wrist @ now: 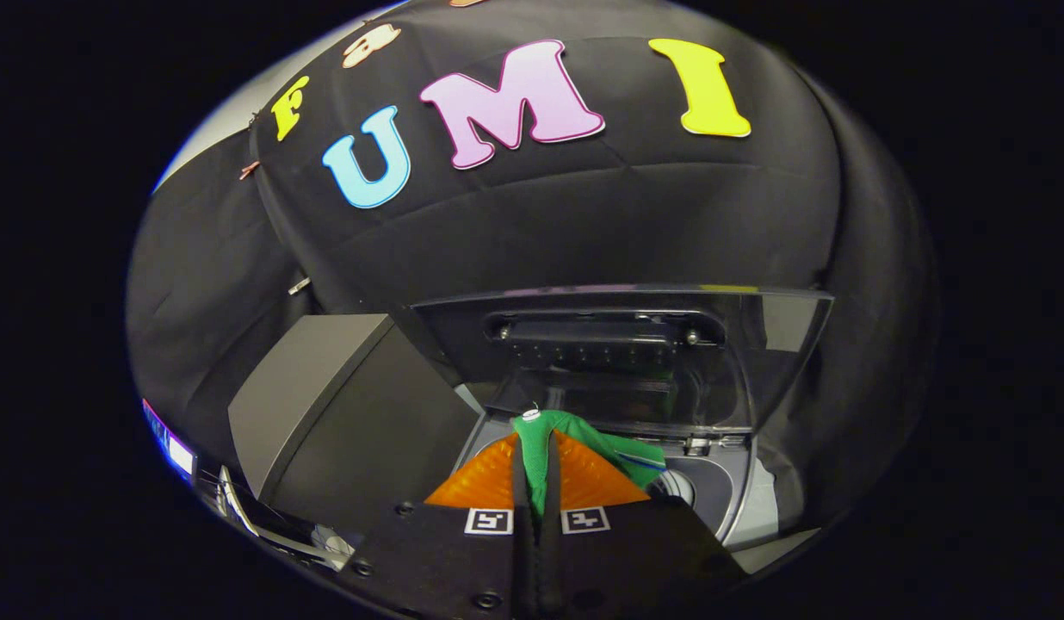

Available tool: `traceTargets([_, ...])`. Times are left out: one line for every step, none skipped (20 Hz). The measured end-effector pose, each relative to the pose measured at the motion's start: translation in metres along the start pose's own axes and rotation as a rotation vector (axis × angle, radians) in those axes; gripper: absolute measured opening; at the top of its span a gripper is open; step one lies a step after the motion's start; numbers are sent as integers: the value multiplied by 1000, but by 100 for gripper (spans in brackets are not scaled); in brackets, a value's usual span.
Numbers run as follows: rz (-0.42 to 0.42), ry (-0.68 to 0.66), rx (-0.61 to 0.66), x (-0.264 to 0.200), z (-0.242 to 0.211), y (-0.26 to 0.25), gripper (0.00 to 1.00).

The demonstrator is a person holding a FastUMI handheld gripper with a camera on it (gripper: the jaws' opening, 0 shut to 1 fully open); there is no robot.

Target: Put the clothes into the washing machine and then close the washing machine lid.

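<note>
The claw (536,486) is pinching a green cloth (575,439) between its two fingers. The washing machine's open tub (700,486) sits just ahead and a little below, with the lid (618,353) standing up behind it.

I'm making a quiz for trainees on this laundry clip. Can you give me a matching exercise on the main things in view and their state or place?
Things:
1. green cloth
2. washing machine lid
3. gripper
4. washing machine drum opening

States or places:
A. raised, standing open behind the opening
B. pinched between the two fingers
C. shut on the cloth
D. below and just beyond the fingers, uncovered

Pairs: 1-B, 2-A, 3-C, 4-D
</note>
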State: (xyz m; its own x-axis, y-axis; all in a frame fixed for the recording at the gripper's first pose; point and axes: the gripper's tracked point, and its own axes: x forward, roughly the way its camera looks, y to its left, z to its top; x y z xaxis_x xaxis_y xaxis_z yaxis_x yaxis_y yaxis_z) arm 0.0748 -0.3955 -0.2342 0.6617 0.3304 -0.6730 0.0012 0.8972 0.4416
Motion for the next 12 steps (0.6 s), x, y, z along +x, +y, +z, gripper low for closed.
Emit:
traceTargets([-6,5,-21,5,-7,-2,6])
traceTargets([-22,13,-35,10,-15,-6,6])
traceTargets([-40,23,-33,15,-23,-9,6])
traceTargets([-56,34,-26,19,-31,-13,6])
traceTargets([-82,40,-31,23,-39,-19,6])
traceTargets([-114,46,-45,28,-47,-27,6])
traceTargets([-143,63,-52,32,-57,-34,6])
traceTargets([-162,85,-43,34,-67,-39,6])
traceTargets([-173,103,-22,37,-76,-41,6])
traceTargets([-182,116,-5,39,-84,-43,6])
traceTargets([-194,123,0,43,-90,-46,6])
traceTargets([-208,126,-5,47,-95,-50,6])
